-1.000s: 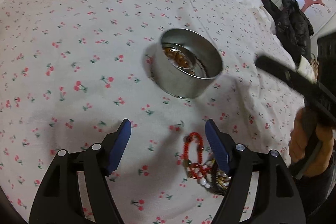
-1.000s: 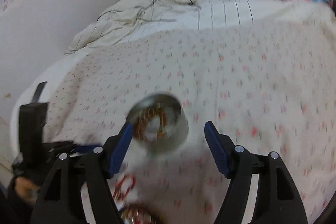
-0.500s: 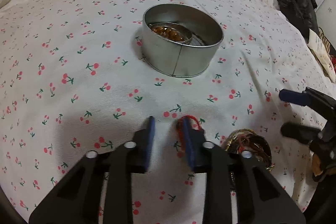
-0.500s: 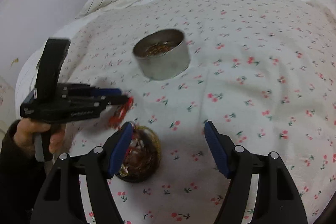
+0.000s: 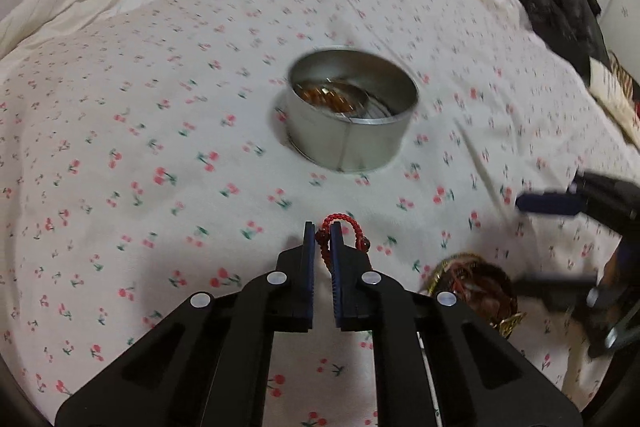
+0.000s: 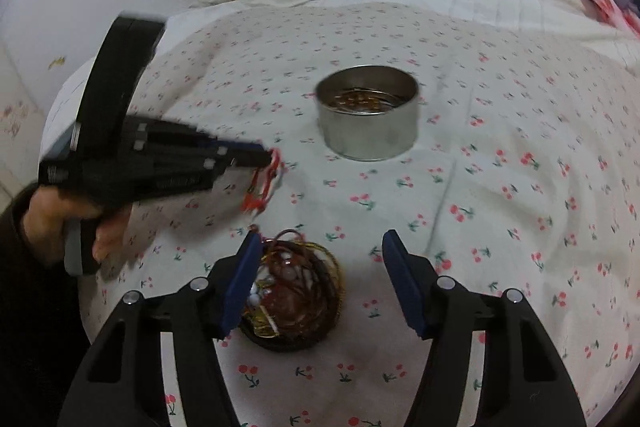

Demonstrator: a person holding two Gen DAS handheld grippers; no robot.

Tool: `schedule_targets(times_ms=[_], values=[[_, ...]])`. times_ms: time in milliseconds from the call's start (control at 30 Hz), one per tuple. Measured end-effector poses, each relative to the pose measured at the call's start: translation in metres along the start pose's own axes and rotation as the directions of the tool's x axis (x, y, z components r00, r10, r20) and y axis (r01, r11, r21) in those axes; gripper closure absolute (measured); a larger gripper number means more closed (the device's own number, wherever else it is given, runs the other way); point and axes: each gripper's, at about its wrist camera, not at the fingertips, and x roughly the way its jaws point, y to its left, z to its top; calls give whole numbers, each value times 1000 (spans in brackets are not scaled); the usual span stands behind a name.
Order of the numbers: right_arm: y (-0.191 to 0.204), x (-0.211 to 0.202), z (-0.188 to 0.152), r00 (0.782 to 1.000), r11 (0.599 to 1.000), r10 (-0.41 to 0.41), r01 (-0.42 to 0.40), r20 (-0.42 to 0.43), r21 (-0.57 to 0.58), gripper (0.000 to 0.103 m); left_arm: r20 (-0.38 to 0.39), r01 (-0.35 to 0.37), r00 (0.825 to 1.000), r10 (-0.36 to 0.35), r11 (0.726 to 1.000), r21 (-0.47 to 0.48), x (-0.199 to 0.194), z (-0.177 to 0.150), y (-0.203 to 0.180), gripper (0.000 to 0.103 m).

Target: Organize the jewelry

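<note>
The left gripper has its jaws pinched narrow on the red cord bracelet, gripping only a loop of cord at the very tips. In the right wrist view the rest of the bracelet hangs slack below those tips, clear of the cherry-print bedspread. The round metal tin sits ahead of the left gripper and well apart from it, with amber beads already inside.

The hold looks thin: cord could slide out between the pads on the way to the tin, and the dangling end may swing and catch the tin's rim rather than drop in.

The right gripper has its 2 jaws closing with nothing pressed between them. The small dark bowl of tangled jewelry lies just below, toward its left finger. Closing there risks pinching several tangled pieces at once or tipping the bowl on the soft bedding. The 2 grippers are also near each other, so a clash is possible.
</note>
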Motion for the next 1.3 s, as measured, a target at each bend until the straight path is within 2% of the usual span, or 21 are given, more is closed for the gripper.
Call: schedule_targets(times_ms=[133,200,333,367,400,433,500,600,700,833,967,1100,1300], values=[[18,14,-3,999,996,-7,3,-37,-88,50,19,23,1000,-22,999,-26,-5,6,10,97],[20,23,-2,998,995,-23,18,-51,-98,58,27,32,999,-31,999,-30,-8,4,10,97],[21,35,2,998,995,-13,8,-58,-98,64,32,40,999,-38,998,-40,-9,3,12,97],[21,36,2,998,995,-14,8,-57,-102,68,32,41,999,-39,998,-43,-9,3,12,97],[23,38,1,998,994,-15,8,-58,-107,80,33,43,999,-42,998,-46,-9,3,13,97],[24,39,1,998,994,-17,11,-59,-113,84,33,45,998,-43,998,-48,-9,3,13,97],[25,40,1,998,993,-24,18,-53,-116,100,36,45,998,-43,998,-51,-10,4,14,97],[20,33,4,999,998,7,-10,-36,-67,101,36,47,998,-45,997,-55,-9,4,15,97],[9,13,9,997,998,61,-62,37,8,101,41,62,997,-60,996,-63,-10,6,16,97],[-10,-17,13,980,985,131,-146,148,92,101,47,80,996,-77,994,-73,-12,7,18,97],[-18,-33,18,960,973,161,-194,229,129,101,57,86,995,-82,993,-81,-14,8,19,97],[-17,-44,26,948,971,157,-199,276,132,101,89,103,991,-96,992,-78,-23,14,19,97],[-17,-62,47,920,970,129,-195,369,147,101,184,185,969,-166,979,-88,-48,34,21,97]])
